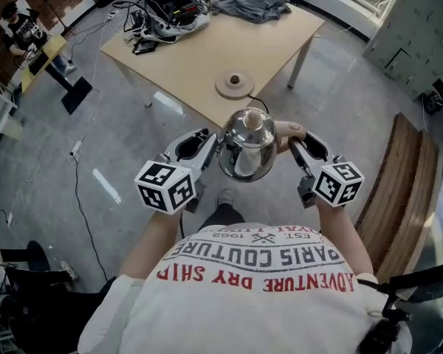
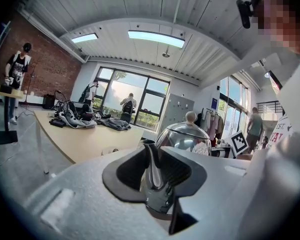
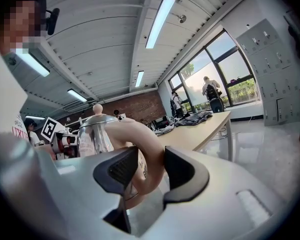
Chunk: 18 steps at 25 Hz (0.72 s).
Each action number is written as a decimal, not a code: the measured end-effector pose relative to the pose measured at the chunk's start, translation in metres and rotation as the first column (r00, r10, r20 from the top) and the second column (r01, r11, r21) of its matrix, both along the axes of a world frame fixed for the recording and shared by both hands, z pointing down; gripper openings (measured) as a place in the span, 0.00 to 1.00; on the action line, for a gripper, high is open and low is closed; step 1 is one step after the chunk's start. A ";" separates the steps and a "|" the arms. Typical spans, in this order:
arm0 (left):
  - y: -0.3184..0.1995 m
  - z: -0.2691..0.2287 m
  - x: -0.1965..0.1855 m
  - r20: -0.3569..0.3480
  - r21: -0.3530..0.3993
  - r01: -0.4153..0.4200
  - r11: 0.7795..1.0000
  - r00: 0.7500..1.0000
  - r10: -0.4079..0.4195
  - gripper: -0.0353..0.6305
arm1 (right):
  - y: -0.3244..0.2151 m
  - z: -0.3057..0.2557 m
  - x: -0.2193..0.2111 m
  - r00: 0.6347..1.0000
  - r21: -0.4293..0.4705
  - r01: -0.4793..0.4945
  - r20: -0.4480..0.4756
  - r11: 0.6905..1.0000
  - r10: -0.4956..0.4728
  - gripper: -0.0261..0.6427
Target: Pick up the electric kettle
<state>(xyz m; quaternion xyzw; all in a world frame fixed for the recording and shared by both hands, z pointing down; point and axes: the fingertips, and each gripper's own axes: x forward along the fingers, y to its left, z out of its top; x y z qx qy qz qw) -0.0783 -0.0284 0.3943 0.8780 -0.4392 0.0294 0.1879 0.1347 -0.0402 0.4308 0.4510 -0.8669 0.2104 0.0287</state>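
A shiny steel electric kettle point(image 1: 247, 147) with a cream knob hangs in the air in front of the person's chest, off the table. My left gripper point(image 1: 211, 143) is shut on its spout point(image 2: 152, 165), which sits between the dark pads in the left gripper view. From the other side my right gripper point(image 1: 296, 145) is shut on the cream loop handle point(image 3: 144, 151); the kettle's body point(image 3: 92, 134) shows behind it. The round kettle base point(image 1: 235, 84) lies on the wooden table point(image 1: 199, 50) near its front corner, with nothing on it.
The table's far end carries a tangle of cables and gear point(image 1: 170, 12) and a grey garment point(image 1: 257, 4). A wooden bench point(image 1: 399, 183) runs along the right. A person point(image 1: 23, 29) stands at a small stand at the far left. A cable point(image 1: 80, 190) trails across the floor.
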 end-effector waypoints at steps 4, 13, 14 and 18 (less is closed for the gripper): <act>0.001 0.001 -0.002 0.001 0.001 -0.001 1.000 1.000 0.001 0.19 | 0.001 0.001 -0.002 1.000 0.003 0.000 0.005 1.000 0.000 0.28; 0.003 -0.005 0.000 0.013 0.014 -0.011 1.000 1.000 0.011 0.19 | 0.004 -0.004 0.000 1.000 0.016 -0.009 0.012 1.000 0.009 0.28; 0.003 -0.007 0.002 0.014 0.017 -0.013 1.000 1.000 0.012 0.19 | 0.004 -0.006 0.002 1.000 0.019 -0.010 0.014 1.000 0.009 0.28; 0.004 -0.011 0.004 0.016 0.024 -0.015 1.000 1.000 0.015 0.19 | 0.007 -0.009 0.004 1.000 0.024 -0.013 0.017 1.000 0.013 0.28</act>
